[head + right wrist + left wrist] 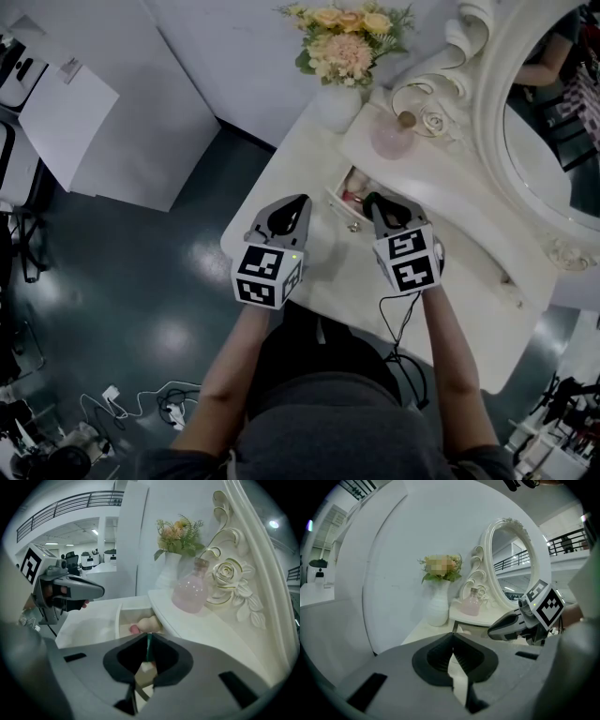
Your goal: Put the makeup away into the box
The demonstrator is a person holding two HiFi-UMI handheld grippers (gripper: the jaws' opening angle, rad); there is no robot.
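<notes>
The right gripper (148, 644) was held tipped down over the bench's (361, 277) open drawer (118, 618). Its jaws were slightly parted round a thin green item (148, 651), apparently released to drop beside the makeup (149, 623) lying inside. The left gripper (453, 641) was held aside, jaws clenched on nothing.

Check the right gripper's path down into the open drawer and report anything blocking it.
Nothing visible blocks it. The right gripper hangs just above the open drawer, a thin green sliver between its jaws. A beige rounded item and a pink item lie inside, and the shelf overhangs the drawer's rear.
</notes>
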